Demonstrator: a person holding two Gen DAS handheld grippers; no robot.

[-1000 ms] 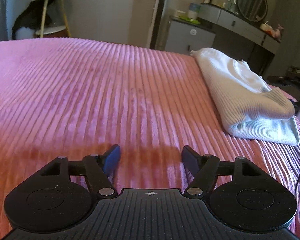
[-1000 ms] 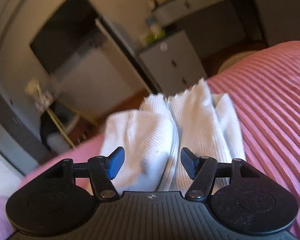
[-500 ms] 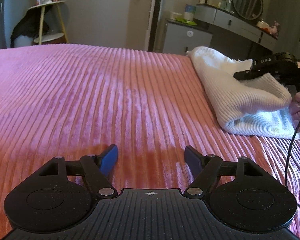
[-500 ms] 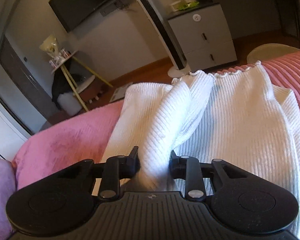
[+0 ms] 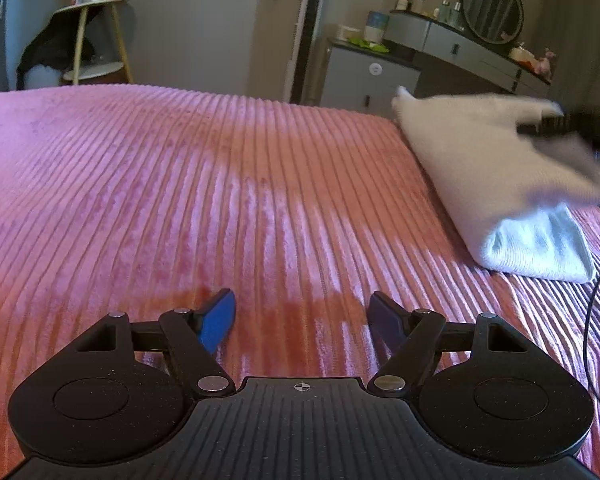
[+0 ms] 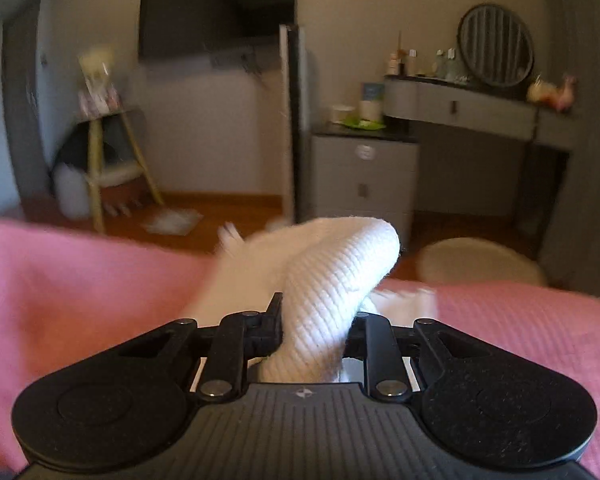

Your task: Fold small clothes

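Observation:
A white ribbed knit garment lies folded at the right side of the pink ribbed bedspread. My right gripper is shut on a thick fold of this garment and lifts it off the bed; its fingertips are hidden by the cloth. That gripper shows blurred at the garment's far right in the left wrist view. My left gripper is open and empty, low over bare bedspread, well left of the garment.
Beyond the bed stand a grey drawer cabinet, a dressing table with a round mirror and a small wooden shelf stand. A black cable hangs at the right edge.
My right gripper closed on the garment's fold and has raised it, and the garment blurs with motion. My left gripper stayed open in place.

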